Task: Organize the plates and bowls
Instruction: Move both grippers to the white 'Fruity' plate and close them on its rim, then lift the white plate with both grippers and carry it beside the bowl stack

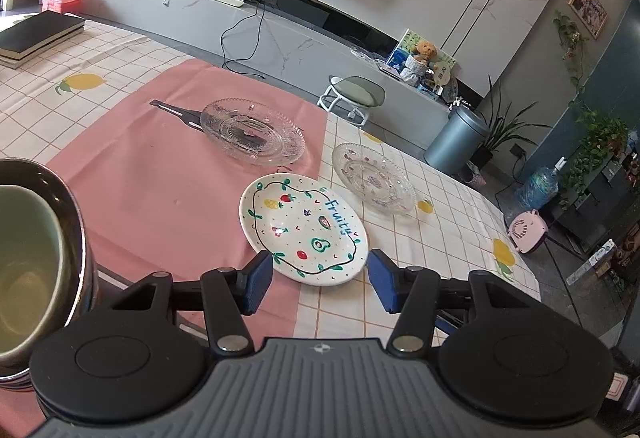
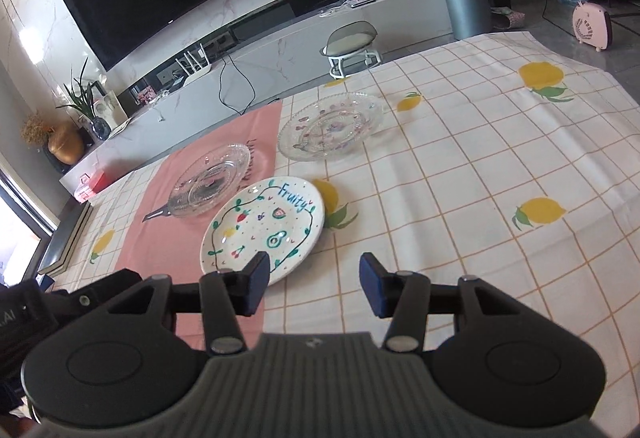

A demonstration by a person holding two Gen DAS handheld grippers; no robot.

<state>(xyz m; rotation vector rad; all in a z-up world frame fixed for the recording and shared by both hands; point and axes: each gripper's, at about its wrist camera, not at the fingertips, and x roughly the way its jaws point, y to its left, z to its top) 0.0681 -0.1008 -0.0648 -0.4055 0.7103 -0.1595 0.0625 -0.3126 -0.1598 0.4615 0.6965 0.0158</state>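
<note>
L tongs (image 1: pixel 318 280) open, blue pads apart w/ nothing gripped; near rim of the white "Fruity" plate (image 1: pixel 303 228) shows in the gap between the pads but the pads aren't pressing it, contact can't tell. R tongs (image 2: pixel 313 284) also open, empty; only checked tablecloth (image 2: pixel 460 174) shows in the gap, its L pad (image 2: pixel 258 288) overlaps the Fruity plate's near rim in view, touching or not unclear.

Fruity plate: white w/ painted fruit + green vine border, flat on the counter, straddling the edge of the pink mat (image 1: pixel 160 174) and the checked lemon-print cloth. Clear glass plate (image 1: pixel 253 132) sits on the pink mat toward the counter's far edge, on top of a black flat tool (image 1: pixel 176 111) whose handle sticks out to one side. Second glass plate w/ small purple/pink print (image 1: pixel 374 180) on the checked cloth, just beside the mat edge, near the Fruity plate but apart from it.

L wrist view, left border: green bowl (image 1: pixel 24 266) nested inside a dark metal bowl (image 1: pixel 76 238), very close to cam, at the counter's near side. Books (image 1: pixel 38 36) stacked at a far corner of the counter.
</note>
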